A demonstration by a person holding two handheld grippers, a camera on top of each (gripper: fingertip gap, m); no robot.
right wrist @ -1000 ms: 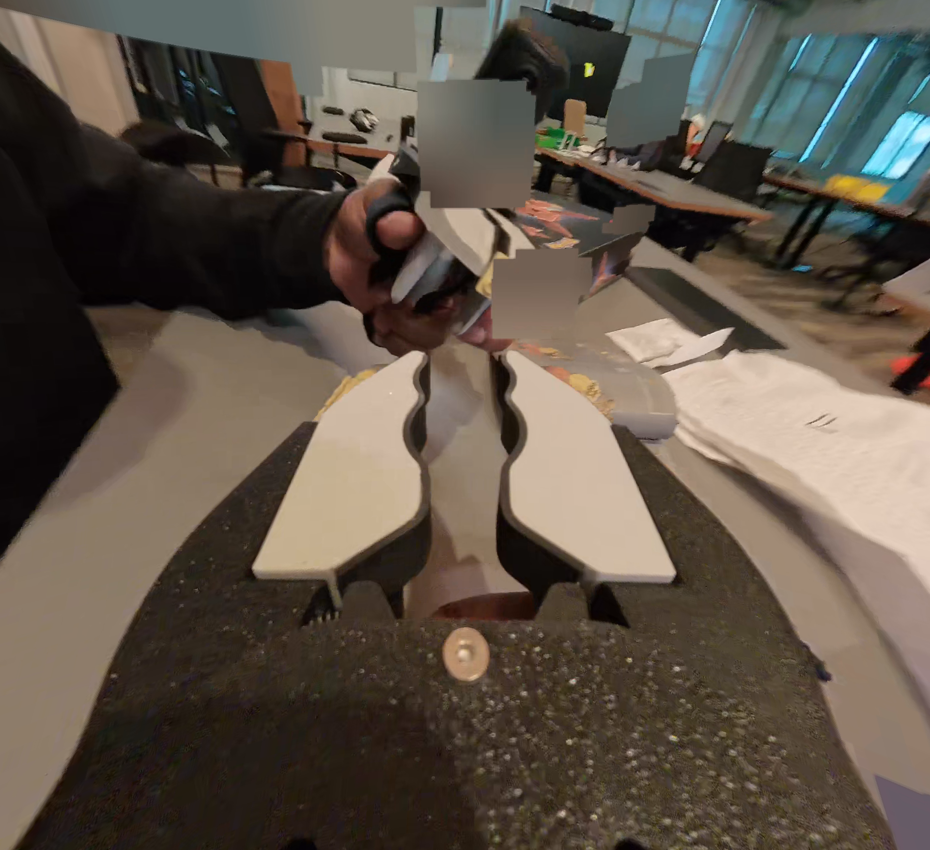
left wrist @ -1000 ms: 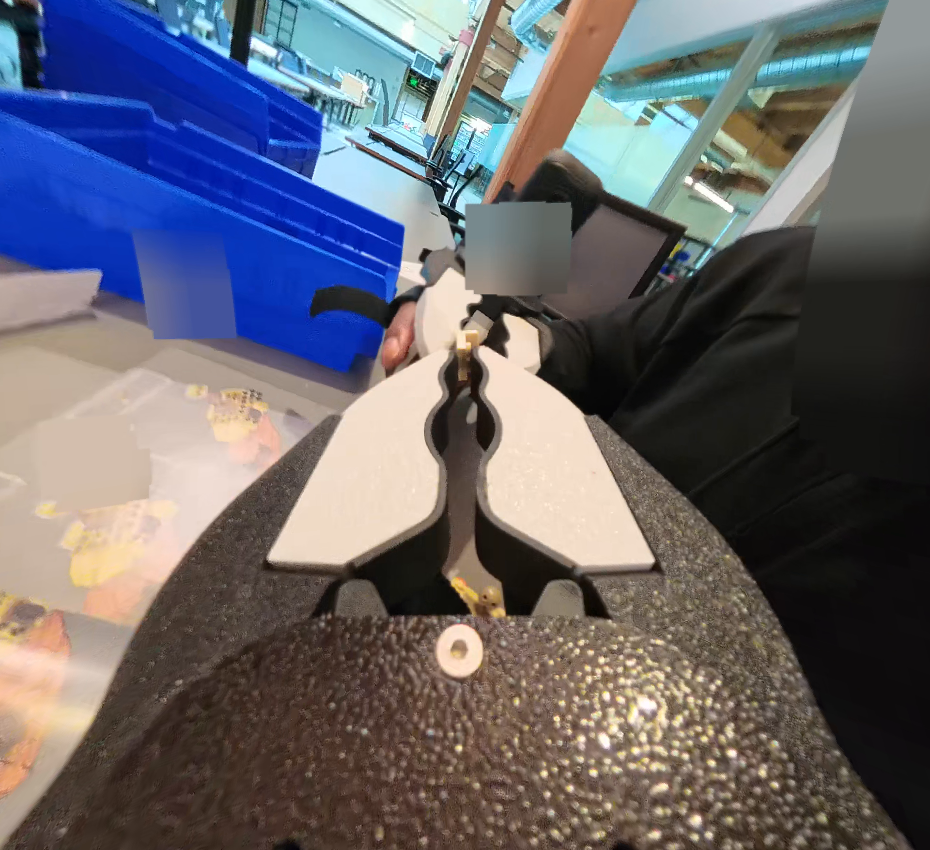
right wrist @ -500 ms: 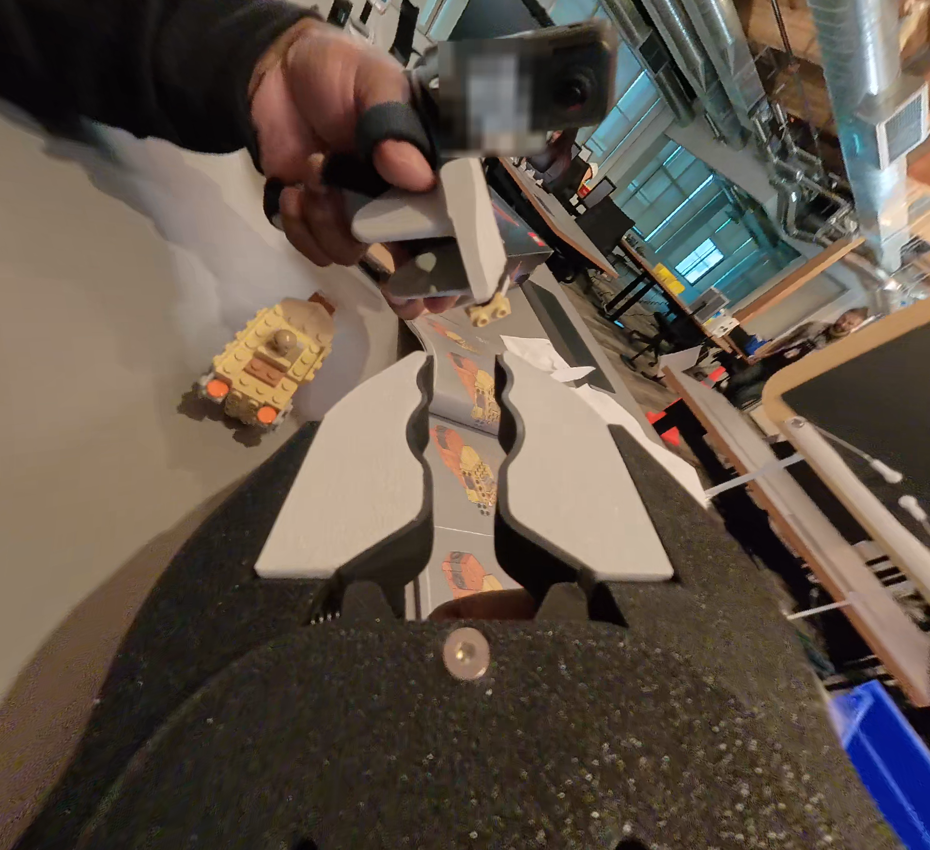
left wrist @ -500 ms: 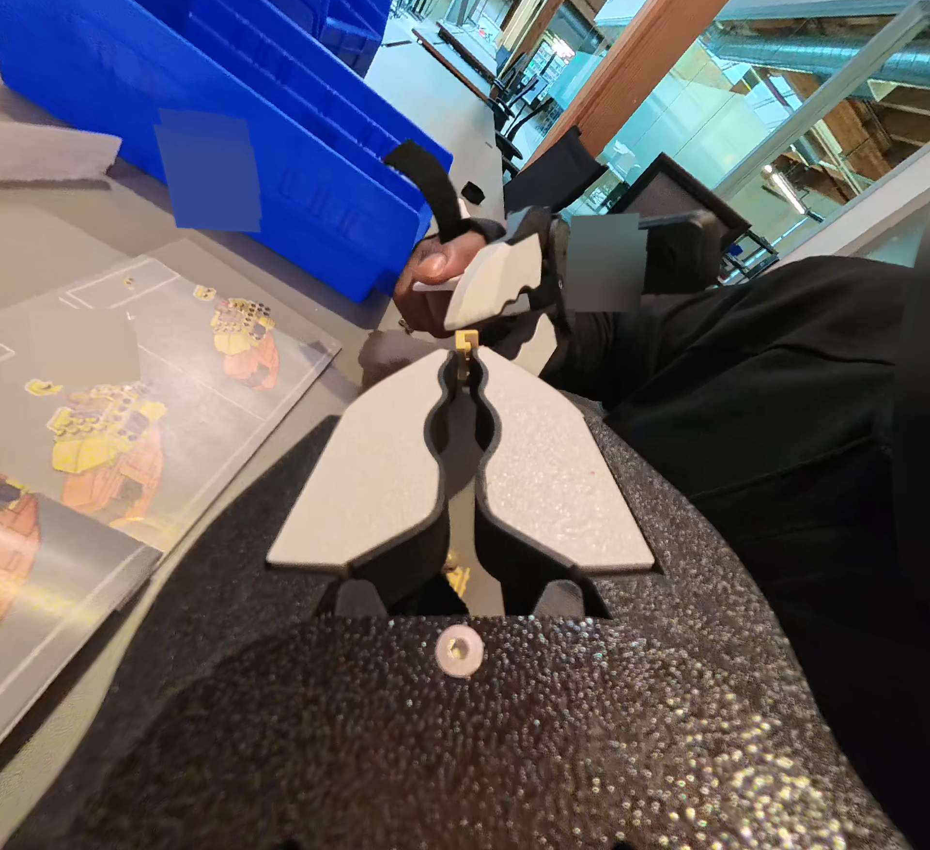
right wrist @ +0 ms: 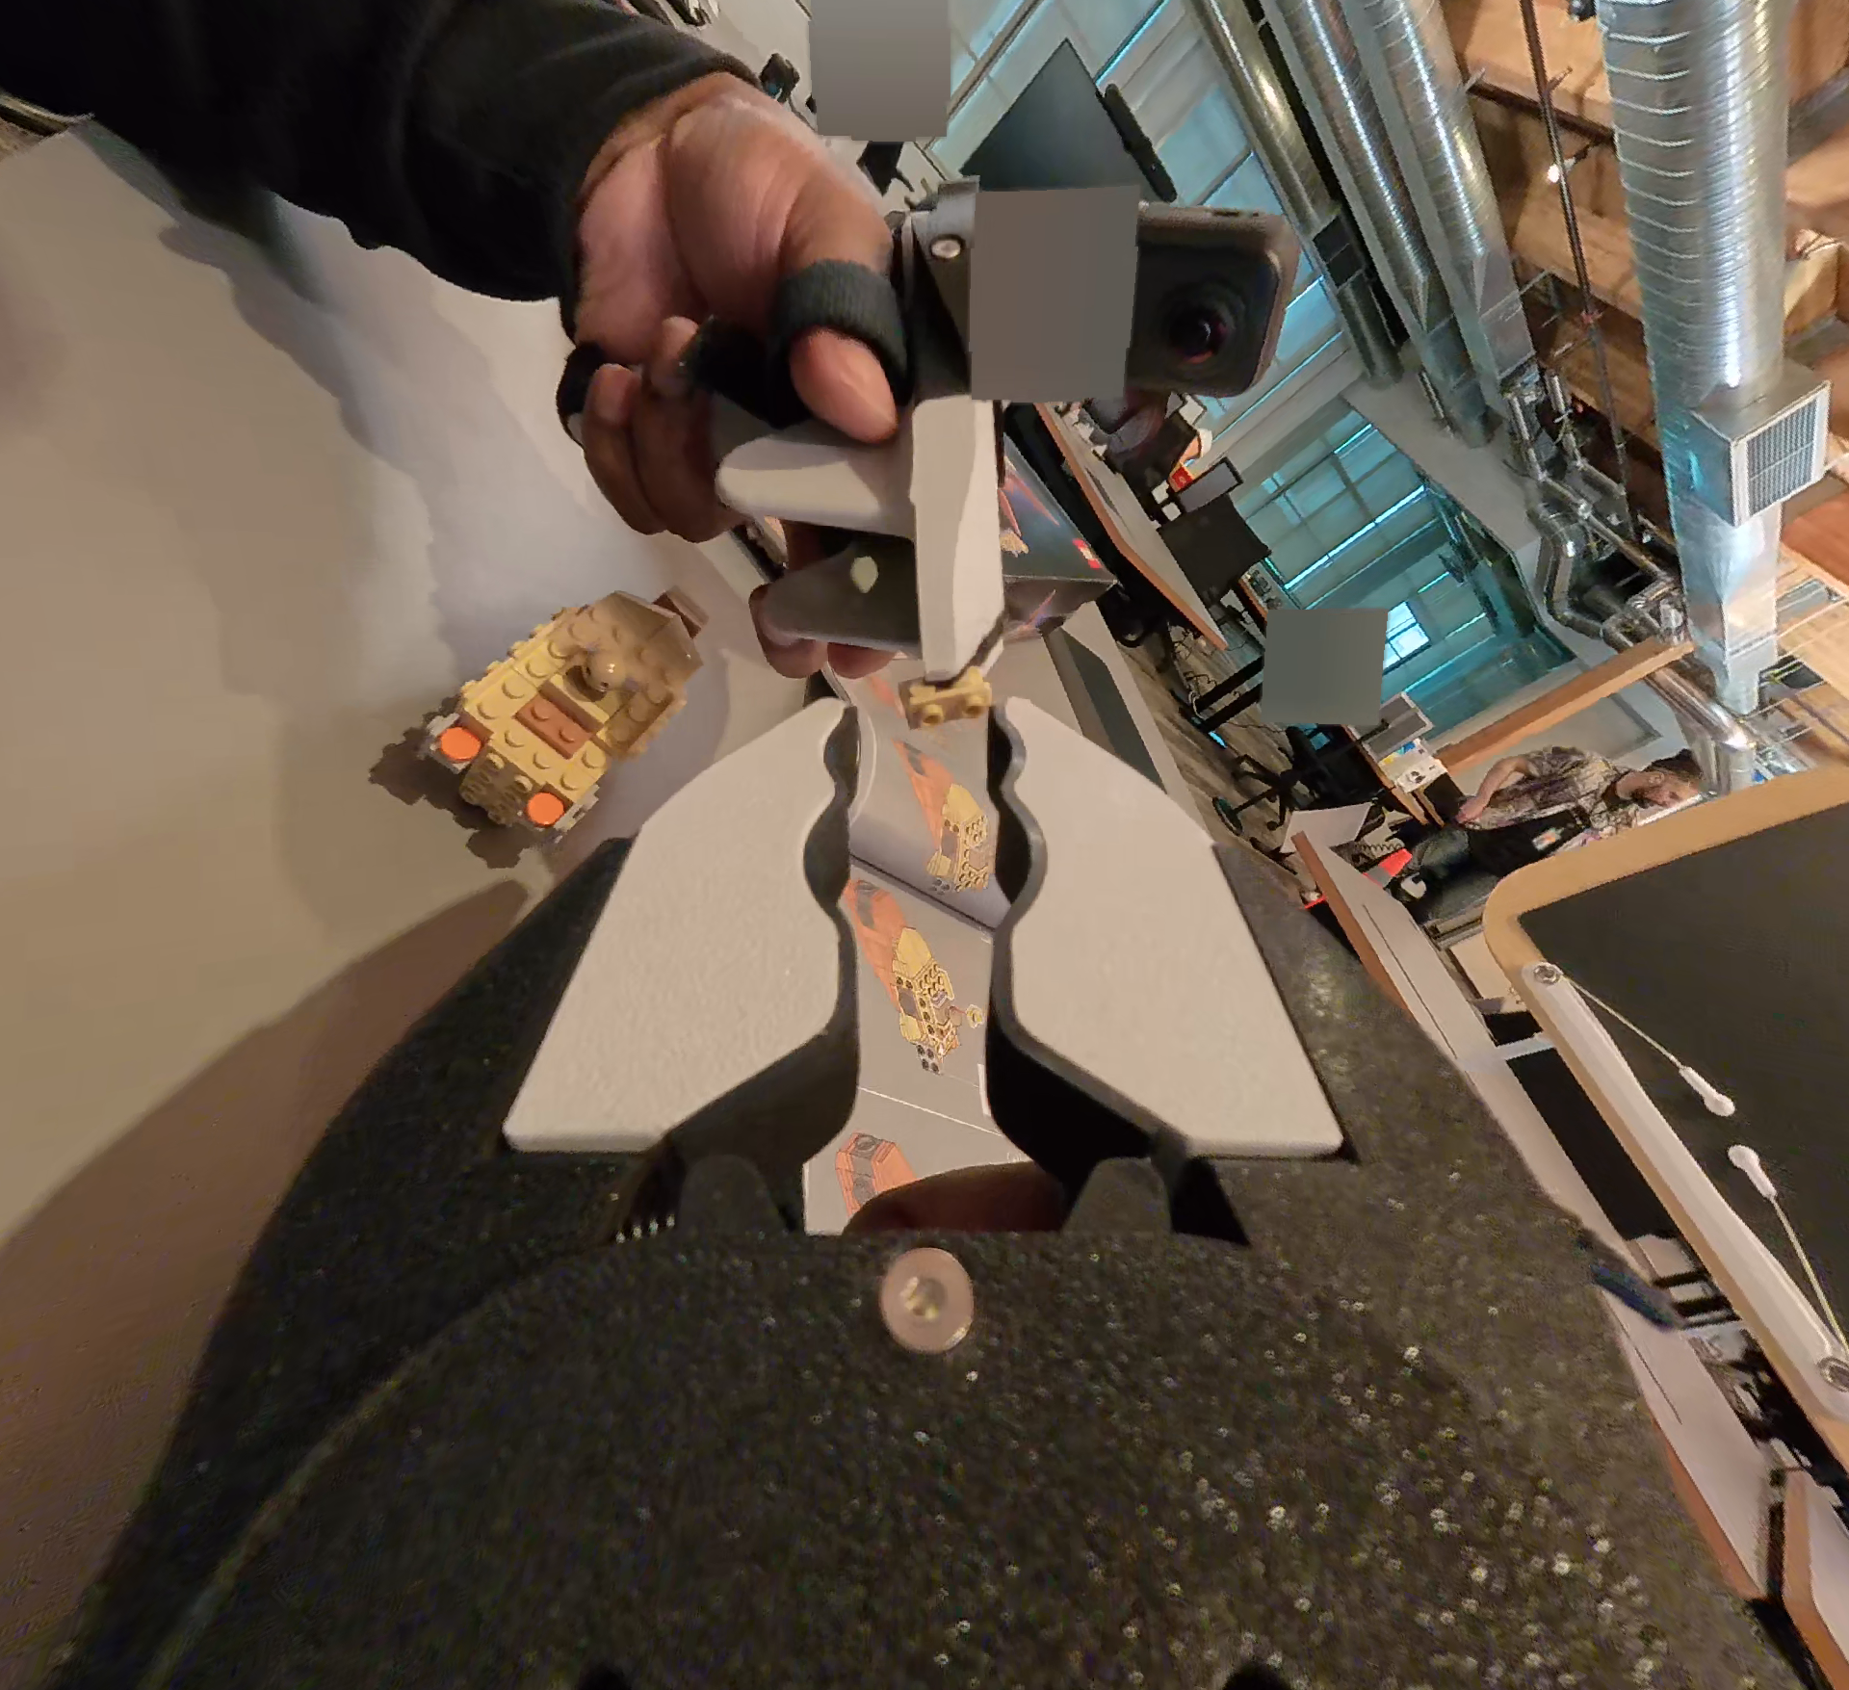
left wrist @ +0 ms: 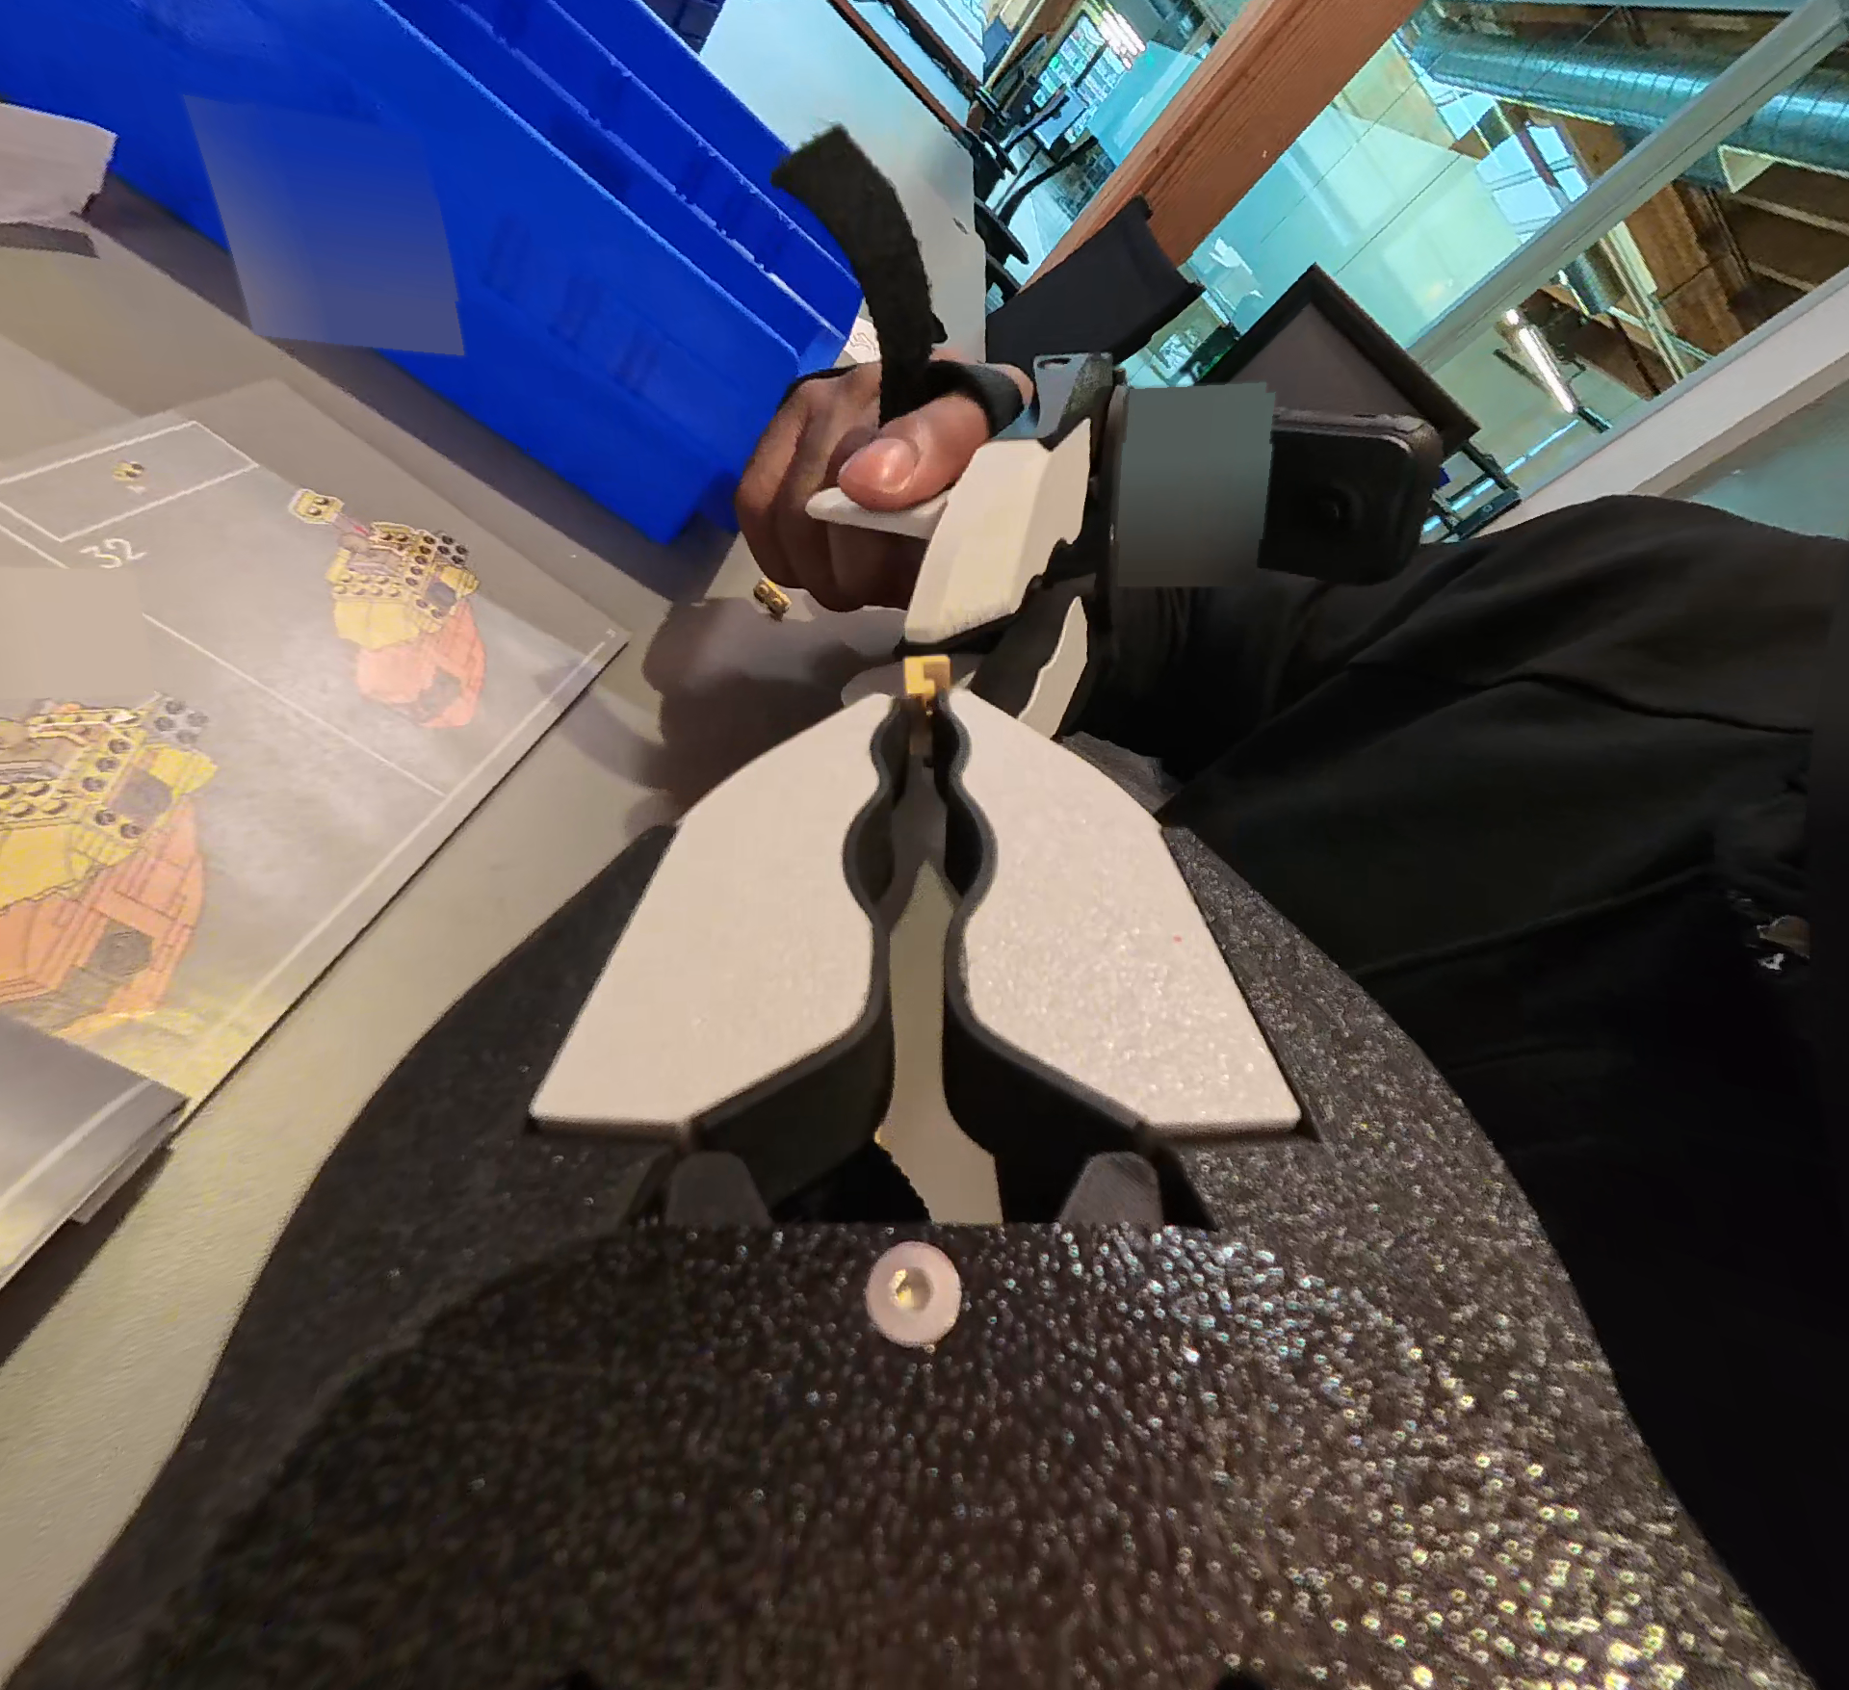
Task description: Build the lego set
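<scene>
Here the left gripper (left wrist: 922, 710) has its fingers pressed almost together, pinching a small tan lego piece (left wrist: 925, 680) at the very tips; in the right wrist view that same piece (right wrist: 949, 699) shows as a little studded bracket hanging from the left gripper (right wrist: 956, 657), right above the tip gap of the right gripper (right wrist: 920, 722). Right gripper fingers are spread, nothing between them, only the instruction booklet (right wrist: 926, 852) visible through the gap. In the left wrist view the right gripper (left wrist: 986, 631) sits at 12 o'clock just beyond the held piece, a hand (left wrist: 845, 491) wrapped on its grey trigger with a black strap (left wrist: 875, 261) sticking up. The partly built tan lego vehicle (right wrist: 555, 722), with orange round studs on its near end, stands on the grey surface (right wrist: 200, 641) at 10 o'clock from the right gripper tips, well apart from both grippers. The open booklet (left wrist: 250, 692) lies flat on the surface (left wrist: 620, 742) at 9 o'clock in the left wrist view, pages showing yellow and orange model drawings. One tiny tan loose piece (left wrist: 770, 598) rests on the surface just below the hand. Blue storage bins (left wrist: 480, 141) stand behind the booklet at 11 o'clock. A black sleeve (left wrist: 1501, 792) fills 3 o'clock.
</scene>
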